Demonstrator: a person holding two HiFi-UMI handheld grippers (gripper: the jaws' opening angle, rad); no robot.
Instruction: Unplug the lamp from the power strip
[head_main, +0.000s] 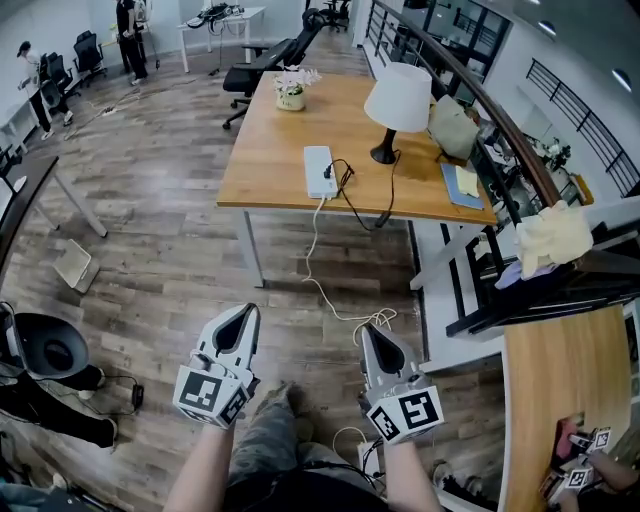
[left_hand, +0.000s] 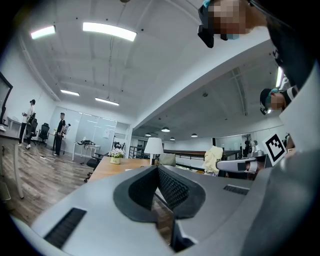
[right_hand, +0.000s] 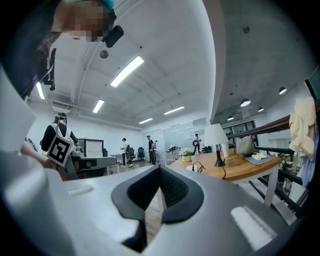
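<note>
- White-shaded lamp (head_main: 398, 97) stands towards the right end of the wooden table (head_main: 270, 150). Its black cord (head_main: 352, 192) runs to the white power strip (head_main: 320, 170) lying near its base, plug still in.
- Potted flowers (head_main: 291, 90) sit at the table's far edge.
- Left tongs (head_main: 245, 318) and right tongs (head_main: 372, 340) are both closed on nothing, level above the wood floor (head_main: 150, 220), well apart from the table.
</note>
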